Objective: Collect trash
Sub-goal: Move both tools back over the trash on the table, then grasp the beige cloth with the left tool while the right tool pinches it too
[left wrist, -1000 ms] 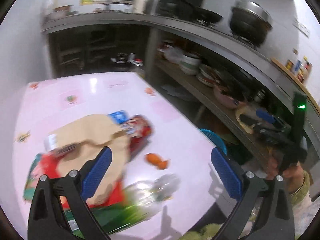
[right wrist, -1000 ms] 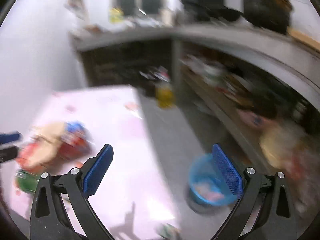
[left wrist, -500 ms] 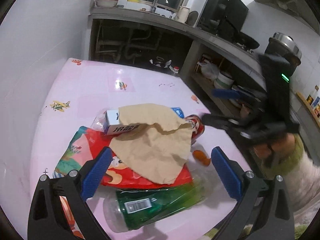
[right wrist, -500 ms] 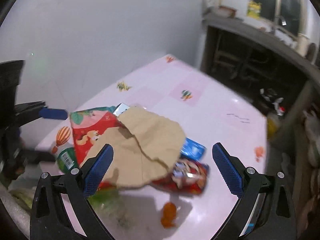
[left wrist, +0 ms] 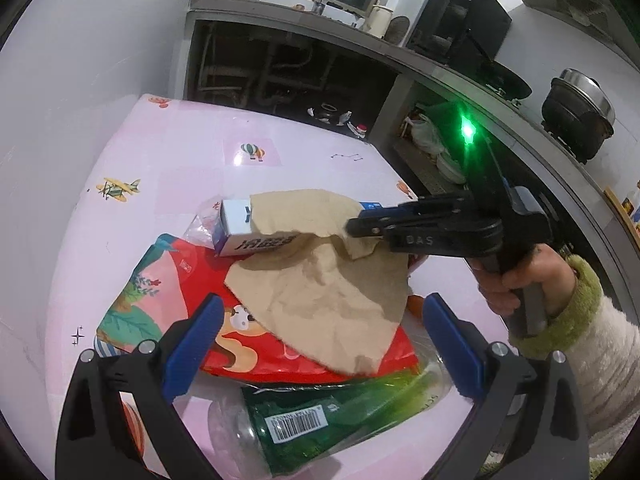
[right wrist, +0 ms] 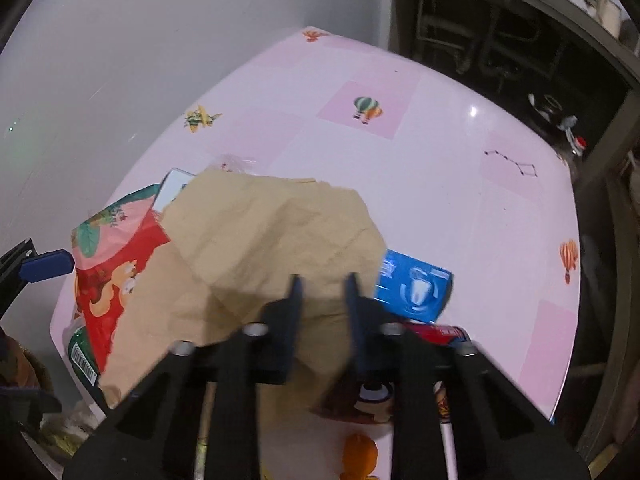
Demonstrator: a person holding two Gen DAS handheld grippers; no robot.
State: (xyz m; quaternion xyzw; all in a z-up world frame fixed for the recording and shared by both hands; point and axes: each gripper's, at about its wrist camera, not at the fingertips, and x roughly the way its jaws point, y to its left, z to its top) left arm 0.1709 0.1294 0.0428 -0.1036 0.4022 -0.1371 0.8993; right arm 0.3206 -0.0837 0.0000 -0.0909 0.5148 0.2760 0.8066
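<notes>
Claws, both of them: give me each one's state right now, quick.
Left claw: open, holding nothing, above the trash pile.
Right claw: jaws just closed, shut on the edge of the brown paper.

Both handheld tools are black angular frames with silver screws: the left gripper point(left wrist: 320, 348) has blue pads; a fuzzy cream sleeve with green cuff point(left wrist: 576, 320) shows.

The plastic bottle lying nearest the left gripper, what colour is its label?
Green, with a white barcode patch; the bottle shows best in the left wrist view.
</notes>
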